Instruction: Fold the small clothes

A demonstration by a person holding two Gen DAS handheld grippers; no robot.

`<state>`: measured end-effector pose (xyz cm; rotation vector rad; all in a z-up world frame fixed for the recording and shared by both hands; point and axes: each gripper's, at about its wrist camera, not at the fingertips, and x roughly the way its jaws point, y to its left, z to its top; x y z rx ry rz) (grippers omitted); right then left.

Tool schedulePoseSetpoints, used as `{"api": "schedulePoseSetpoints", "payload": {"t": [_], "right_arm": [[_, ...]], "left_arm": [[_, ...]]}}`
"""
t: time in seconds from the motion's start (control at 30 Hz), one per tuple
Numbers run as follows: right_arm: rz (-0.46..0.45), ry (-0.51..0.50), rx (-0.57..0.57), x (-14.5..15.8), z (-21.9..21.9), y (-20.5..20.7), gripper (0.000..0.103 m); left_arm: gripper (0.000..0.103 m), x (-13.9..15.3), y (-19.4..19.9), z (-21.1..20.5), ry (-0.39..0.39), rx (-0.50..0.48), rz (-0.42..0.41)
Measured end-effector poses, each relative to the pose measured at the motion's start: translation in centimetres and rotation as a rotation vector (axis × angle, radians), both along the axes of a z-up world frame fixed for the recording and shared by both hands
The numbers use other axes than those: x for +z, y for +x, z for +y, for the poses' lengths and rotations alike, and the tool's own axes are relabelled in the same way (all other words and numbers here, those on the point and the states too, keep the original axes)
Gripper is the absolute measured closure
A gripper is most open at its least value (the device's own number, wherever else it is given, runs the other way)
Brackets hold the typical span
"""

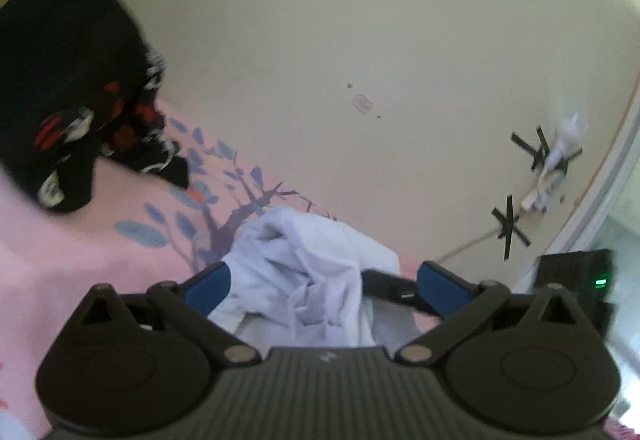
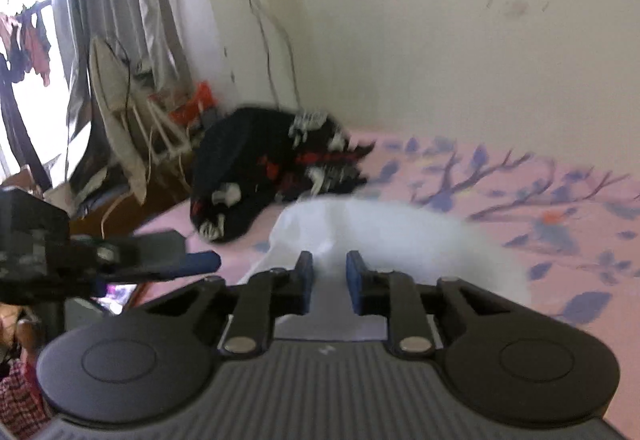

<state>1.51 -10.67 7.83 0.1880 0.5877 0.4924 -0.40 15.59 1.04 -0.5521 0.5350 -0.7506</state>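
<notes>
White garment [image 1: 304,272] crumpled, bunched mid-frame on pink sheet [image 1: 80,260]; my left gripper [image 1: 324,286] jaws wide apart, right gripper [image 2: 329,280] jaws narrowed around white fold, can't tell if pinching.

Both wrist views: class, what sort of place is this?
Probably a bedroom in a home: a pink leaf-printed bedsheet against a cream wall, curtains at a window, clothes hanging outside.

A white garment [image 1: 304,272] lies crumpled in a soft heap on the pink bed sheet [image 1: 80,252], near the cameras. Farther off to the left, by the wall, a black garment [image 2: 272,176] with red and white patterning lies bunched.
</notes>
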Motion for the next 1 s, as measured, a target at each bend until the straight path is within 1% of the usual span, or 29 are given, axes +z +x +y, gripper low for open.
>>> {"api": "schedulePoseSetpoints", "payload": {"t": [0.03, 0.1, 0.13, 0.17, 0.23, 0.3, 0.33, 0.4, 0.43, 0.5, 0.53, 0.57, 0.6, 0.67, 0.73, 0.77, 0.83, 0.93, 0.97, 1.0], "right_arm": [[0.026, 0.008, 0.014, -0.6, 0.9, 0.6, 0.082], [0.066, 0.012, 0.050, -1.7, 2.6, 1.9, 0.082], [0.074, -0.010, 0.084, -2.0, 3.6, 2.3, 0.082], [0.073, -0.047, 0.090, -2.0, 4.3, 2.5, 0.082], [0.072, -0.092, 0.097, -1.7, 5.0, 2.6, 0.083], [0.078, -0.087, 0.104, -1.5, 4.7, 2.7, 0.082], [0.074, -0.066, 0.107, -1.5, 4.1, 2.4, 0.082], [0.063, 0.004, 0.098, -1.2, 2.5, 1.7, 0.076], [0.064, 0.059, 0.082, -1.1, 1.3, 1.2, 0.071], [0.061, 0.188, 0.041, -0.8, -1.8, -0.2, 0.066], [0.052, 0.248, 0.009, -0.8, -3.5, -1.2, 0.058], [0.042, 0.276, -0.020, -0.7, -4.7, -2.0, 0.050], [0.030, 0.297, -0.046, -0.7, -5.9, -2.9, 0.048], [0.026, 0.336, -0.102, -1.0, -8.2, -4.8, 0.047], [0.042, 0.358, -0.144, -1.8, -9.8, -6.0, 0.045], [0.050, 0.361, -0.160, -2.1, -10.3, -6.4, 0.042], [0.073, 0.369, -0.187, -3.0, -11.1, -6.9, 0.037], [0.132, 0.424, -0.194, -4.2, -11.8, -6.4, 0.035], [0.144, 0.432, -0.190, -4.4, -11.7, -6.1, 0.035], [0.153, 0.428, -0.184, -4.6, -11.4, -5.8, 0.034]], "left_arm": [[0.000, -0.2, 0.1, 0.3, -0.009, 0.000, 0.009], [0.000, -0.4, 0.3, 0.7, -0.023, 0.002, 0.019], [0.000, -0.4, 0.3, 0.7, -0.028, -0.002, 0.016], [0.000, -0.4, 0.4, 0.6, -0.027, -0.007, 0.011], [0.000, -0.5, 0.7, -0.1, 0.000, -0.019, 0.013], [0.000, -0.6, 0.8, -0.6, 0.035, -0.027, 0.022], [0.000, -0.7, 0.8, -0.6, 0.043, -0.023, 0.023], [0.000, -0.8, 0.9, -0.4, 0.042, -0.007, 0.033], [0.000, -1.0, 1.0, -0.3, 0.040, -0.004, 0.046], [0.000, -1.1, 1.2, -0.2, 0.032, -0.004, 0.058], [0.000, -1.0, 1.1, -0.2, 0.028, -0.008, 0.050], [0.000, -0.9, 0.9, -0.2, 0.030, -0.012, 0.036], [0.000, -0.7, 0.6, -0.4, 0.038, -0.017, 0.022], [0.000, -0.3, 0.2, -1.1, 0.072, -0.031, -0.004], [0.000, -0.1, 0.1, -2.3, 0.143, -0.036, -0.016], [0.000, -0.1, 0.3, -2.9, 0.184, -0.036, -0.008], [0.000, -0.3, 0.9, -3.8, 0.242, -0.031, 0.022], [0.000, -1.0, 2.7, -4.2, 0.320, 0.032, 0.107], [0.000, -1.4, 3.3, -4.1, 0.326, 0.038, 0.149], [0.000, -1.5, 3.3, -3.9, 0.311, 0.035, 0.145]]}}
